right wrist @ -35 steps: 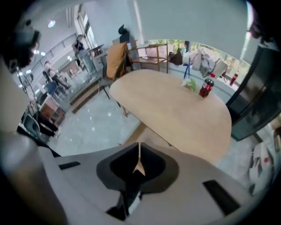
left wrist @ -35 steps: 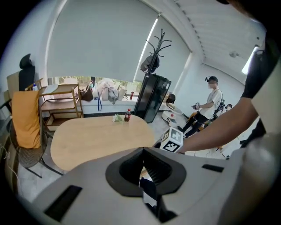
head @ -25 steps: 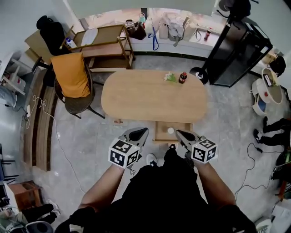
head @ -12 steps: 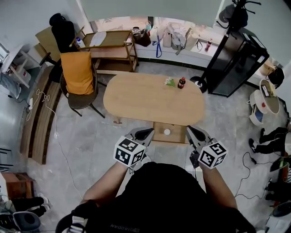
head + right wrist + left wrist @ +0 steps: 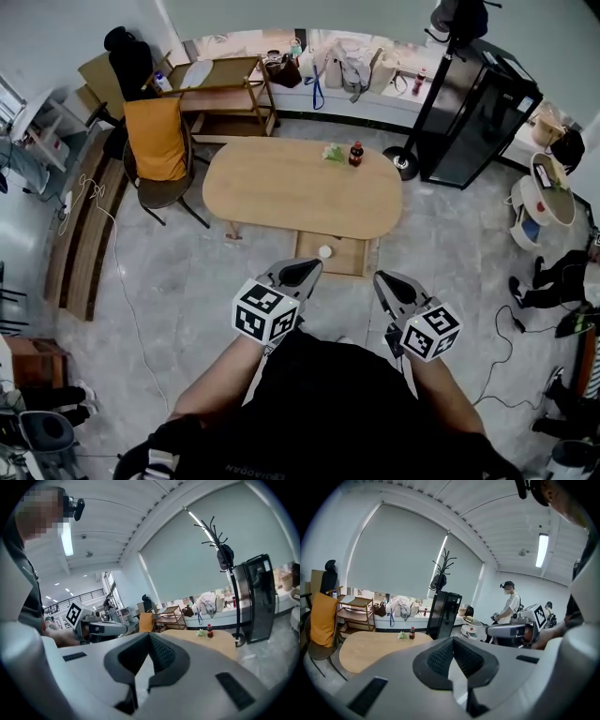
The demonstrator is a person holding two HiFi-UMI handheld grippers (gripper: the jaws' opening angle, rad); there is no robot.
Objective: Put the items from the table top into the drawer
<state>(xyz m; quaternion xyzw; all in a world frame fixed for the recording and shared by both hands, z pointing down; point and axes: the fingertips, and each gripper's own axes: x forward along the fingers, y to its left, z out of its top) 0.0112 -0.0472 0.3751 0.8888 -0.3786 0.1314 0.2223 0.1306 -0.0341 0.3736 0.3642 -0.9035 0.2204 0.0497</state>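
A dark bottle with a red cap (image 5: 355, 153) and a small green item (image 5: 331, 152) stand at the far edge of the oval wooden table (image 5: 281, 192). Below the table's near edge a wooden drawer (image 5: 347, 255) is pulled out, with a small white thing (image 5: 324, 251) inside. My left gripper (image 5: 305, 270) and right gripper (image 5: 382, 280) are held side by side short of the drawer, both shut and empty. The left gripper view shows the bottle (image 5: 412, 633) and green item (image 5: 402, 635) far ahead. So does the right gripper view, with its bottle (image 5: 209, 630).
A chair draped in orange (image 5: 157, 139) stands left of the table, a wooden shelf cart (image 5: 220, 89) behind it. A black cabinet (image 5: 478, 108) and a coat stand (image 5: 412, 141) are at the right. Another person (image 5: 512, 605) stands off to the right.
Both grippers have drawn back from the drawer and risen. The table and drawer now sit farther away in the head view. The jaws stayed shut.
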